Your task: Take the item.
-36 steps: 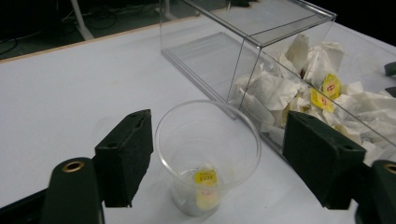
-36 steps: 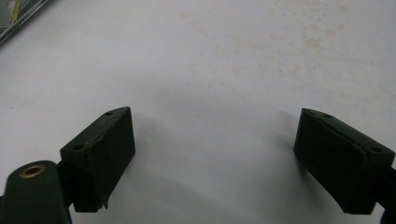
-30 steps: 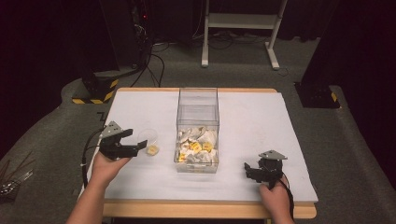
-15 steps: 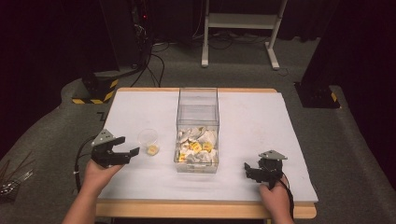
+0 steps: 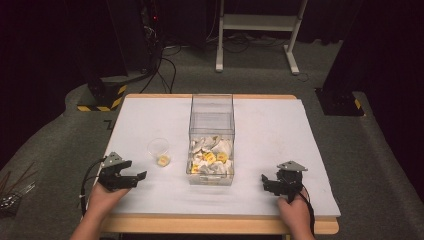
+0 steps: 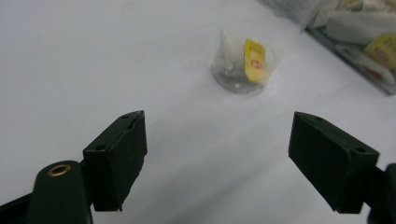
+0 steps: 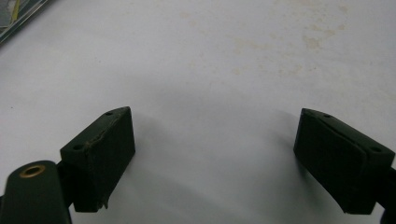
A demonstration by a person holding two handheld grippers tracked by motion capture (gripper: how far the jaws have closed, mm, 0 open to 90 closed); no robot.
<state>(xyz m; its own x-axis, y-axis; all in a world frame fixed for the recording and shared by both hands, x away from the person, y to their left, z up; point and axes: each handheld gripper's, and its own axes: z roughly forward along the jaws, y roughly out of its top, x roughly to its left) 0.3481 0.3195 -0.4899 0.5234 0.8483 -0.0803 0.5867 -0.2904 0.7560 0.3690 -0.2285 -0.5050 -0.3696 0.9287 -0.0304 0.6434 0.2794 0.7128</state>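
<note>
My left gripper point(image 6: 217, 158) is wide open and holds nothing, resting near the little cup point(image 6: 243, 65) with the tea bag point(image 6: 254, 59) inside, beside the clear box point(image 5: 211, 135), so I think that bag is done.

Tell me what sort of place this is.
Probably a lab or studio recording setup: a white-covered table on grey carpet, black curtains around, cables on the floor, and a white equipment stand behind.
</note>
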